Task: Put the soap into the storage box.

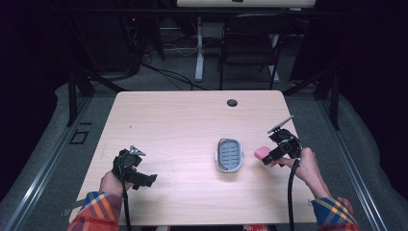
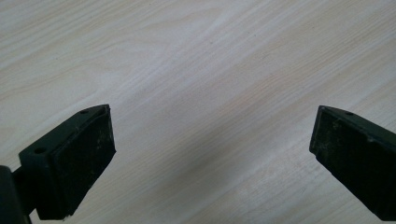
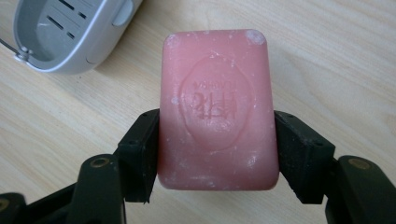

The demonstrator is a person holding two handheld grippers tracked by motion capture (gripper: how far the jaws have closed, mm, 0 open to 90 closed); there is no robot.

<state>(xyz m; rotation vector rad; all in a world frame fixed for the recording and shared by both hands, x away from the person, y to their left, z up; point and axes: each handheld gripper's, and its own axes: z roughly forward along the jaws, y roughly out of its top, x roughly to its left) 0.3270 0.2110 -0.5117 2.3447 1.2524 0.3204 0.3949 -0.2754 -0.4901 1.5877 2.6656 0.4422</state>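
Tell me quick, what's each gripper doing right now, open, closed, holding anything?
Left gripper: open, nothing between its jaws, over bare table.
Right gripper: closed on the pink soap bar, beside the grey soap dish.

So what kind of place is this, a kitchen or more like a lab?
Most likely a lab or recording studio, not a kitchen: a bare wooden table with a cable hole, dark curtains around it, loose cables on the floor, and a folding chair behind by another desk.
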